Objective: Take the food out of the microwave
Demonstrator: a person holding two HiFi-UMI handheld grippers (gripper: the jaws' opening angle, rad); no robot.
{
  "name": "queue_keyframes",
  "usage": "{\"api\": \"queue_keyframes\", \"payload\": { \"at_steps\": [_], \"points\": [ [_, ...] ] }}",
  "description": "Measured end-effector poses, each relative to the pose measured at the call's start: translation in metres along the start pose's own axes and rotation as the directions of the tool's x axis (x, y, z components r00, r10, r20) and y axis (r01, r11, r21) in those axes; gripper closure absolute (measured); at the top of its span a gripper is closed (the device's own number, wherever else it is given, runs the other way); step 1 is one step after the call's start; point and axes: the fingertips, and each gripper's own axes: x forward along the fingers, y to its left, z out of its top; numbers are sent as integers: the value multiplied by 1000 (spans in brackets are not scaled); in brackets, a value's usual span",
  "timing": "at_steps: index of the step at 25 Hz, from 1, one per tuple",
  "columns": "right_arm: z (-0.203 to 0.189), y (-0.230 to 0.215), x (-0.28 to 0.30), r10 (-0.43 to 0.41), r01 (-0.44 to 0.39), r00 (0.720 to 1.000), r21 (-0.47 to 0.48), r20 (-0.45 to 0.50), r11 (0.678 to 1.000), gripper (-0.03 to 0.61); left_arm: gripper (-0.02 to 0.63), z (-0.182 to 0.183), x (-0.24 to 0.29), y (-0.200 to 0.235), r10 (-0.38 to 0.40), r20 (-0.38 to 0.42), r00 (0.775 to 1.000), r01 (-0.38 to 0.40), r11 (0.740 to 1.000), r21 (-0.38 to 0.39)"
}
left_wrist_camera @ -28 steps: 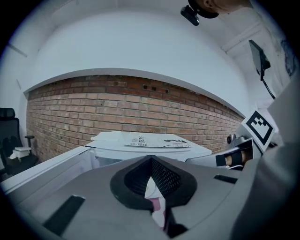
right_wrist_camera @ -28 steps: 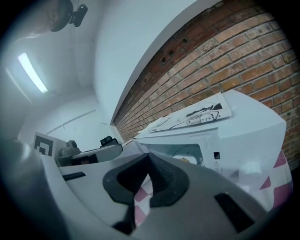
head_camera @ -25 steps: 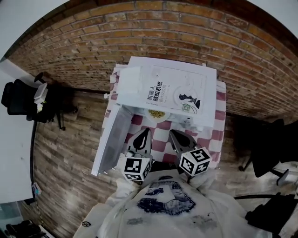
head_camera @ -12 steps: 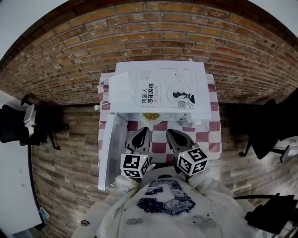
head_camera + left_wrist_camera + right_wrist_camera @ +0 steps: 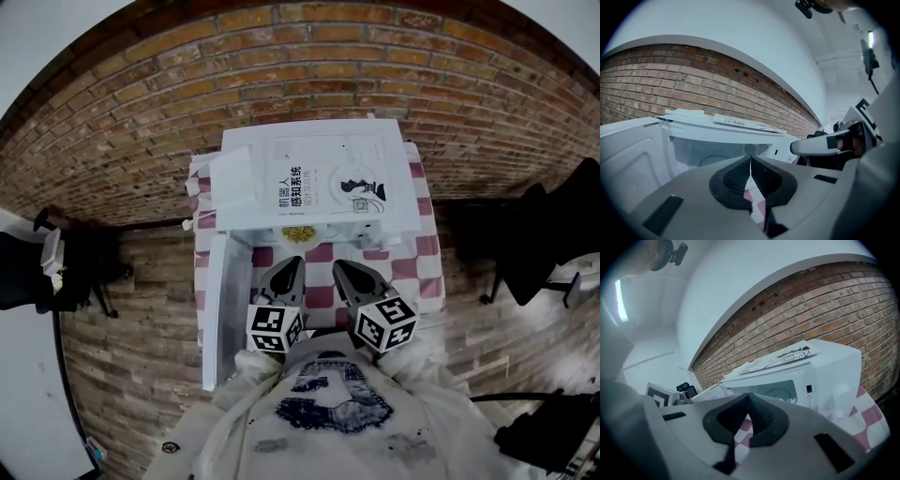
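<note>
In the head view the left gripper (image 5: 288, 267) and right gripper (image 5: 338, 267) sit side by side, with the dish of food (image 5: 298, 233) just ahead of both tips inside the open microwave (image 5: 401, 187). The left gripper view shows its jaws pressed together on nothing, the oven cavity straight ahead. The right gripper view shows jaws likewise closed and empty.

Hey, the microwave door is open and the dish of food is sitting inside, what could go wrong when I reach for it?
1. Both the left tongs and right tongs are shut; unless opened first, they may just shove the dish of food deeper.
2. The open door stands close beside the left tongs; a sideways swing could knock it.
3. The food looks loose; tilting the dish on the way out could spill it.
</note>
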Motion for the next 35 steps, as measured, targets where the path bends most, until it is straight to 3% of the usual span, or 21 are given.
{"api": "queue_keyframes", "payload": {
  "at_steps": [5, 11, 21, 27, 32, 35],
  "points": [
    [-1, -1, -2, -12, 12, 1000, -3, 4, 1000, 565, 595, -14, 9, -4, -44, -25, 999, 44, 999, -32],
    [0, -4, -4, -27, 27, 1000, -5, 4, 1000, 565, 512, -39, 22, -7, -100, -87, 991, 87, 986, -140],
    [1, -8, -7, -39, 39, 999, -9, -9, 999, 565, 380, -57, 38, -10, -164, -105, 981, 129, 950, -285],
    [0, -12, -8, -50, 50, 999, -8, -15, 999, 565, 316, -77, 48, -10, -211, -125, 969, 137, 888, -438],
    [-1, -16, -9, -60, 60, 998, -8, -20, 998, 565, 314, -94, 58, -5, -226, -141, 964, 120, 842, -526],
    [-2, -19, -9, -68, 68, 997, -9, -24, 998, 565, 314, -105, 65, 6, -217, -143, 966, 92, 801, -592]
  ]
}}
